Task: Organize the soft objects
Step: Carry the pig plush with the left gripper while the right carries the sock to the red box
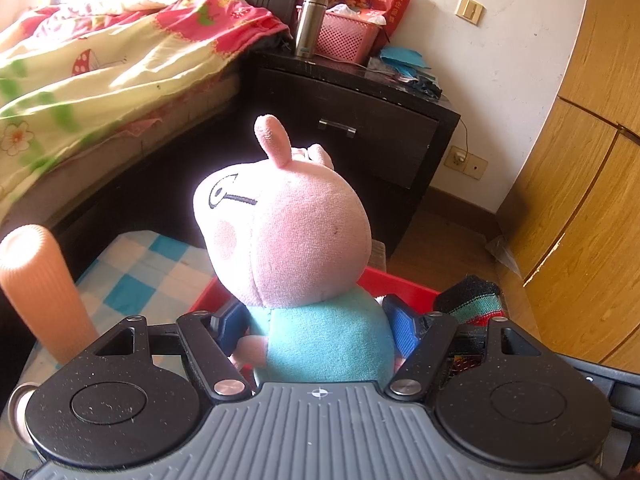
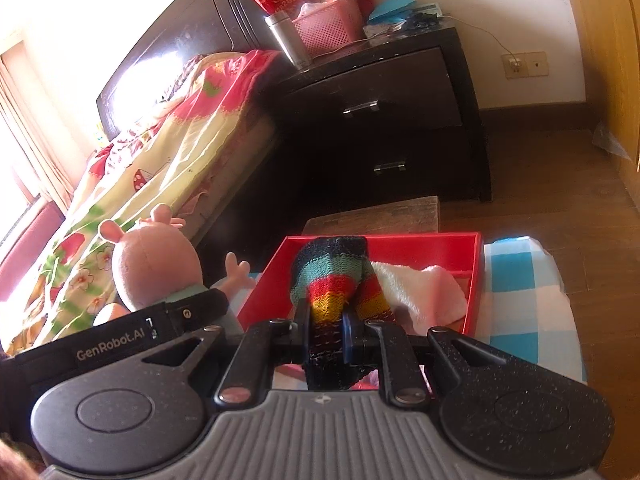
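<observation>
My left gripper [image 1: 316, 332] is shut on the teal body of a pink pig plush toy [image 1: 288, 236], held upright above the near edge of a red box [image 1: 400, 286]. The plush also shows at the left of the right wrist view [image 2: 156, 268]. My right gripper [image 2: 326, 328] is shut on a striped knit sock [image 2: 332, 276] over the red box [image 2: 476, 272]. The sock also shows at the right of the left wrist view [image 1: 472, 298]. A white and pink soft cloth [image 2: 420, 288] lies inside the box.
The box sits on a blue checked cloth [image 2: 520, 292]. An orange ribbed cylinder [image 1: 36, 288] stands at the left. Behind are a bed with a flowered quilt [image 1: 100, 72], a dark nightstand [image 1: 360, 120] with a steel flask [image 1: 310, 24] and pink basket [image 1: 344, 38], and a wooden wardrobe [image 1: 580, 200].
</observation>
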Demonstrator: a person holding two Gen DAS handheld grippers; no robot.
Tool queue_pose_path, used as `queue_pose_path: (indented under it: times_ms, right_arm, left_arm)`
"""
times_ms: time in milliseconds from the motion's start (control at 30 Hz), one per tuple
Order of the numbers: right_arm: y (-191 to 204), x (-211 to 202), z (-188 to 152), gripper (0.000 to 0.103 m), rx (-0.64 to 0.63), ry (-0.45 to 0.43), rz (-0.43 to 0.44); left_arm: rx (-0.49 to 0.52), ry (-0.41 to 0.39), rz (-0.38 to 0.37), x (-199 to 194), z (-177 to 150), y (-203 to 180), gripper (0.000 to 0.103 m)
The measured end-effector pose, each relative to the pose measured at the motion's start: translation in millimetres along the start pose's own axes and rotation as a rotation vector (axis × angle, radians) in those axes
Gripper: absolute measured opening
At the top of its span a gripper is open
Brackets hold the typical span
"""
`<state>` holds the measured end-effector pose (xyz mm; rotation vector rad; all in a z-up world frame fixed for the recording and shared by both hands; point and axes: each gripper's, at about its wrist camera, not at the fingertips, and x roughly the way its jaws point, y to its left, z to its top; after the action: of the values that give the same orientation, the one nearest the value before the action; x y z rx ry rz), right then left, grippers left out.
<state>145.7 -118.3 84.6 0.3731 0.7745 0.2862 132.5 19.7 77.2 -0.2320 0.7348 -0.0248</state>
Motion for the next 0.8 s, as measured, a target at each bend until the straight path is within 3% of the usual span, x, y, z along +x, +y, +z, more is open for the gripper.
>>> queue_pose_path:
  times_ms: [800]
  right_arm:
    - [-35.4,84.0,10.3,0.0,0.038,0.007,-0.051]
  left_arm:
    - [0.011,0.044,0.009,92.1,23.3,0.7,0.071]
